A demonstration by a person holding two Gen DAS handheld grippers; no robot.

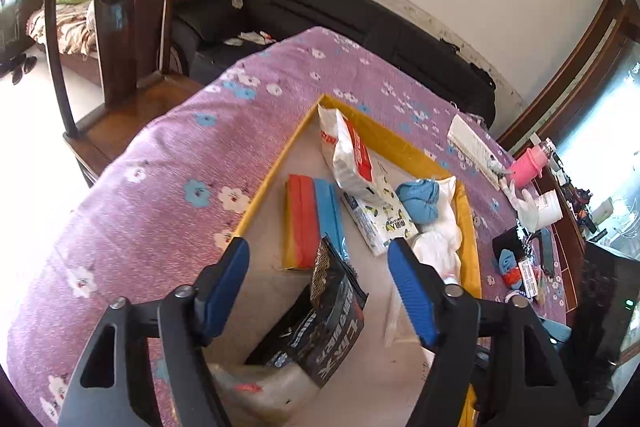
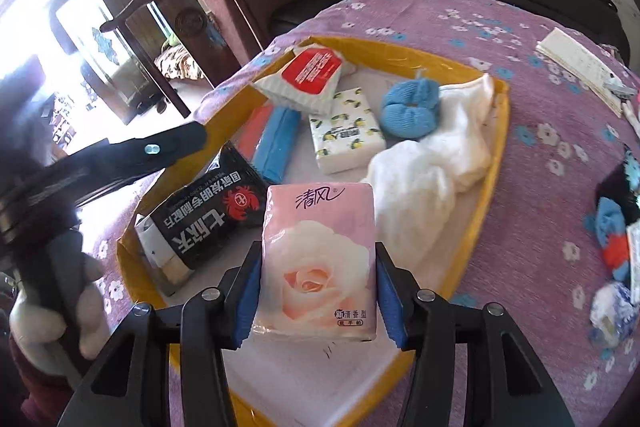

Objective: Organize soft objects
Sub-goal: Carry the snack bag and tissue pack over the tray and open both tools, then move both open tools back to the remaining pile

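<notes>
A yellow-rimmed tray (image 1: 276, 167) (image 2: 498, 147) lies on the purple flowered tablecloth. In it are a red and white packet (image 1: 352, 155) (image 2: 312, 75), a lemon-print tissue pack (image 1: 380, 223) (image 2: 346, 131), a blue sock ball (image 1: 420, 201) (image 2: 408, 111), white cloth (image 1: 438, 247) (image 2: 432, 167), a red and blue pack (image 1: 314, 219) (image 2: 272, 139) and a black pouch (image 1: 328, 323) (image 2: 212, 215). My right gripper (image 2: 318, 291) is shut on a pink rose tissue pack (image 2: 318, 259) above the tray's near end. My left gripper (image 1: 320, 291) is open and empty over the black pouch.
A wooden chair (image 1: 116, 39) stands left of the table, a dark sofa (image 1: 360, 15) behind it. On the cloth right of the tray lie a white box (image 2: 580, 67), a pink cup (image 1: 528, 167) and small blue and red items (image 2: 616, 239).
</notes>
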